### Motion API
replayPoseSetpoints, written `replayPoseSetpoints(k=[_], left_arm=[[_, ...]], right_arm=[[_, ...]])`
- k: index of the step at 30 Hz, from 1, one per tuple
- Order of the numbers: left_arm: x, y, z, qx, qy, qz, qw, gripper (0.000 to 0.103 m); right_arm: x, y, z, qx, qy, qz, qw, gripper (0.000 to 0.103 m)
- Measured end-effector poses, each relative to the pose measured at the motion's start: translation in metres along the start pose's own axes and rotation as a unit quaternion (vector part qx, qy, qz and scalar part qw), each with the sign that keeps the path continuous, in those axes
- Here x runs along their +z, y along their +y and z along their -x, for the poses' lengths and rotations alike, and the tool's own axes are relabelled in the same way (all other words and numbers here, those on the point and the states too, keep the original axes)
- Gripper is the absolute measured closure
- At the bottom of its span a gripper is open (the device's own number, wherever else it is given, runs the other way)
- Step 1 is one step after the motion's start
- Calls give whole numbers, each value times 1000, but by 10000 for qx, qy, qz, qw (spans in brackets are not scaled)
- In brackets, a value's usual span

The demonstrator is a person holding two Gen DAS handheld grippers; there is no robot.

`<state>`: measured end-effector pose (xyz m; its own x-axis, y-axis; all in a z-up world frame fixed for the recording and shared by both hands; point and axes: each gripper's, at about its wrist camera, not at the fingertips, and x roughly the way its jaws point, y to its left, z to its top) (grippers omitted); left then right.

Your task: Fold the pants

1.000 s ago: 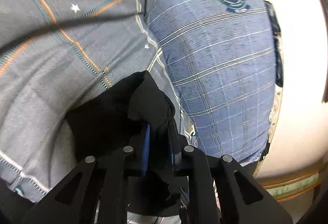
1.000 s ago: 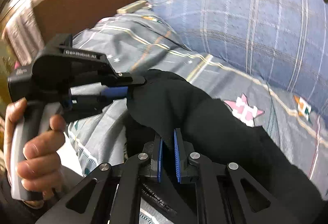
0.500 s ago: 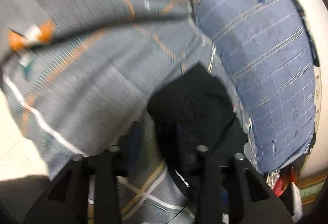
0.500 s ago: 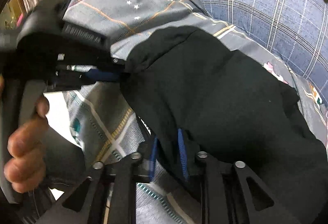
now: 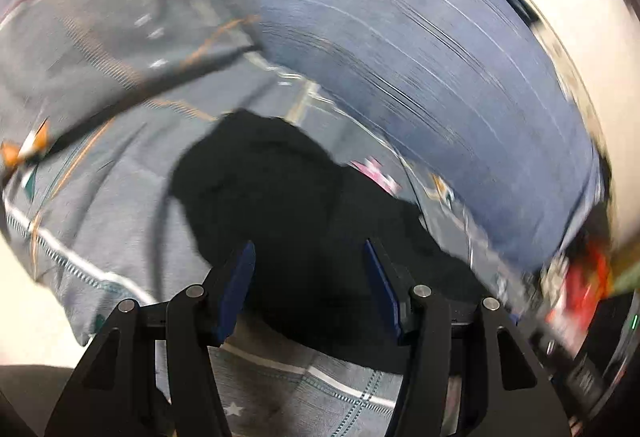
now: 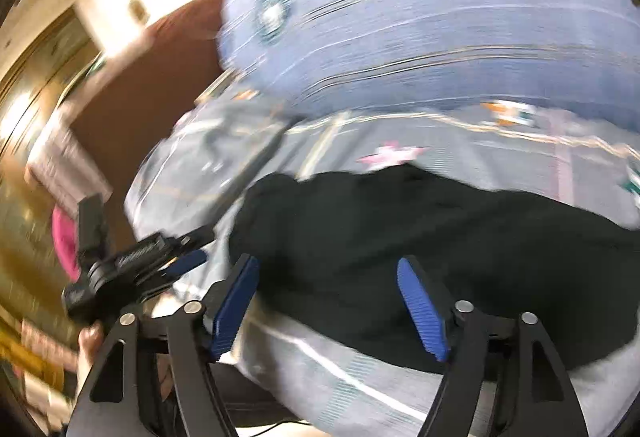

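The black pants (image 5: 288,205) lie bunched on the grey patterned bedsheet (image 5: 100,197), loose from both grippers. My left gripper (image 5: 308,285) hovers just short of the near edge of the pants, its jaws opening, blue pads apart with nothing pressed between them. In the right wrist view the pants (image 6: 440,237) stretch across the sheet, and my right gripper (image 6: 328,301) hangs over their near edge, its jaws opening wide and gripping nothing. The left gripper (image 6: 172,261) shows at the left of that view, held by a hand (image 6: 90,341). Both views are motion-blurred.
A big blue plaid pillow (image 5: 420,57) lies behind the pants (image 6: 420,17). A brown headboard (image 6: 160,77) stands at the back left. The bed's edge and pale floor (image 5: 24,297) are at the lower left. Red clutter (image 5: 576,289) sits at the right.
Both grippers let go of the black pants, opened, and pulled back from them. The pants dropped onto the sheet. Both views rolled and shifted sideways.
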<state>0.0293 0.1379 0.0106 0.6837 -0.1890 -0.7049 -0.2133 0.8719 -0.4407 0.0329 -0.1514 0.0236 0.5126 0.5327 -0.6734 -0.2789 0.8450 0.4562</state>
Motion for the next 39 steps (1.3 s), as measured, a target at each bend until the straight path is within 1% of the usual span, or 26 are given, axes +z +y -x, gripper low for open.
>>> replayPoseSetpoints(k=[2, 5, 8, 11, 17, 18, 20, 24, 28, 29, 31, 33, 34, 35, 37, 39], left_arm=[[-9, -22, -2, 59, -20, -389, 9992, 48], [-21, -51, -7, 88, 9, -804, 9967, 48], [-29, -69, -12, 8, 26, -1058, 9944, 48], [-39, -83, -12, 48, 4, -1333, 9911, 48], [-57, -101, -9, -14, 65, -1630, 9866, 47], [-59, -105, -10, -16, 61, -1696, 9855, 44], [-62, -111, -13, -29, 108, -1786, 9839, 44], [-66, -123, -16, -179, 198, -1773, 9838, 43], [-74, -142, -18, -346, 232, -1890, 9811, 42], [-78, -149, -18, -377, 222, -1983, 9792, 41], [-87, -164, -17, -411, 183, -2212, 9742, 36], [-101, -182, -16, -503, 155, -2542, 9657, 35], [-105, -188, -16, -534, 163, -2668, 9621, 33], [-112, -196, -15, -581, 173, -2872, 9560, 32], [-126, -209, -16, -611, 174, -3335, 9406, 31], [-135, -215, -17, -535, 150, -3586, 9318, 31]], right_arm=[[1, -26, 6, -114, -46, -378, 9992, 27], [-1, -58, 13, -96, -71, -859, 9962, 27], [-6, -78, 19, -153, -88, -1119, 9936, 27], [-10, -94, 24, -284, -121, -1256, 9916, 27], [-10, -115, 24, -358, -131, -1628, 9859, 27], [-10, -115, 25, -367, -143, -1638, 9857, 27], [-11, -115, 31, -450, -205, -1576, 9863, 27], [-14, -125, 44, -558, -322, -1609, 9849, 27], [-17, -139, 60, -495, -366, -1698, 9836, 27], [-14, -143, 65, -503, -379, -1704, 9834, 27], [-3, -150, 73, -594, -361, -1727, 9825, 27], [17, -162, 80, -795, -273, -1699, 9819, 27], [22, -165, 82, -813, -261, -1685, 9820, 27], [29, -172, 83, -801, -237, -1674, 9823, 27], [31, -183, 80, -772, -224, -1711, 9820, 27], [24, -195, 72, -716, -142, -1845, 9801, 27]])
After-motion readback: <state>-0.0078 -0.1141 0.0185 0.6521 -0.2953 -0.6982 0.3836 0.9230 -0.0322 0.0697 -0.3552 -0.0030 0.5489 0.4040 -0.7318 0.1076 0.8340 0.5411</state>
